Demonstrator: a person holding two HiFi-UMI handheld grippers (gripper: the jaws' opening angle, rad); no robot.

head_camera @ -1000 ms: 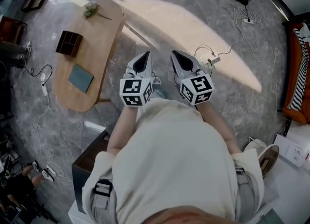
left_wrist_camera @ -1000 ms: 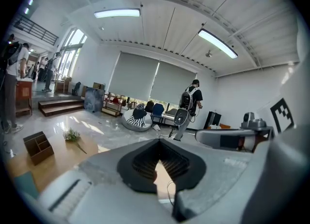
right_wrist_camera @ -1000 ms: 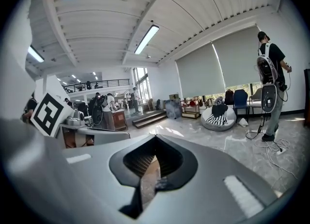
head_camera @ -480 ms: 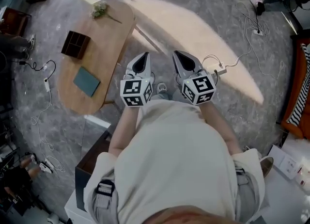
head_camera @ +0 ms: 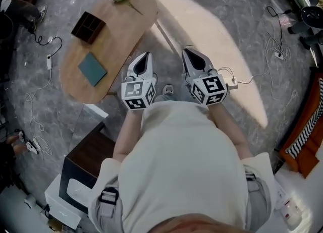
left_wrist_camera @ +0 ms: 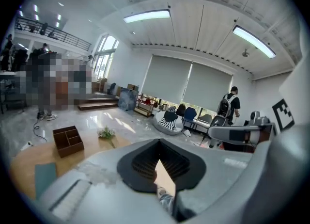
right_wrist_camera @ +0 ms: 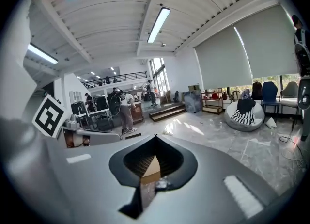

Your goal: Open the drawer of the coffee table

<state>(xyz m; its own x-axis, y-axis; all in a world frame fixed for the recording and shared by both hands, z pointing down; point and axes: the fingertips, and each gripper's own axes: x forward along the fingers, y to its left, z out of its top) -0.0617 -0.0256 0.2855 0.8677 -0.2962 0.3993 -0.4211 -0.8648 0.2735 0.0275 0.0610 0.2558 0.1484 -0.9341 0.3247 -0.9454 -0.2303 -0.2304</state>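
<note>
Grey marble floor (head_camera: 237,5) is spreading around an oval wooden desk (head_camera: 121,35), which is sitting ahead and to the person's left. Its drawer is not showing from above, so the opening looks not yet begun. Both hands are reaching forward side by side, tilting slightly down. The left claw (head_camera: 145,58), nearest the desk's edge, and the right claw (head_camera: 191,55) are both pinching shut on nothing.

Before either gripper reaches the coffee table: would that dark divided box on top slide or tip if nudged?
Probably slides rather than tips: the divided box looks low and wide, sitting flat on the smooth wooden coffee table. Likely stiff, with rigid-looking walls and partitions. Likely light too, since its compartments look empty.
</note>
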